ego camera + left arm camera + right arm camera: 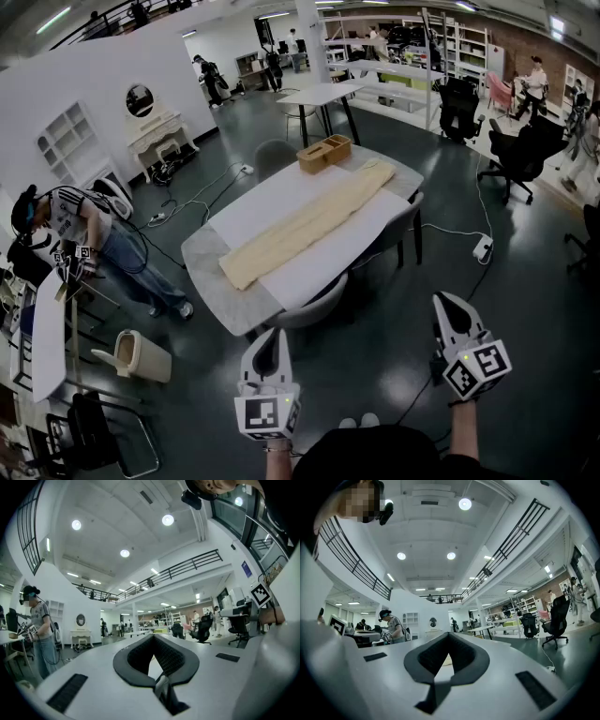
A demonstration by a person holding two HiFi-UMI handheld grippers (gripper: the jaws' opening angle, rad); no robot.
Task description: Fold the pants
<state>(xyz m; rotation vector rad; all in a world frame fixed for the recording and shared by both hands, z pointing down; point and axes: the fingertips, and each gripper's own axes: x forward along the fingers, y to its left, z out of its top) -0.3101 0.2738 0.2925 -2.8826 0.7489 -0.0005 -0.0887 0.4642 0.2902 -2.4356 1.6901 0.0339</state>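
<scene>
Hovering closed, left tongs (270, 336) and right tongs (449, 304) face pants (309, 223) on table (208, 279)

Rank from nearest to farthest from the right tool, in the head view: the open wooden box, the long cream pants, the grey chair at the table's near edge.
1. Grey chair, tucked at the near edge, left of the right tool.
2. Long cream pants, diagonal along the tabletop.
3. Open wooden box, at its far end.

Head view: steeply down, well back from table (214, 272). Gripper views: level; all share round mirror (140, 99).
</scene>
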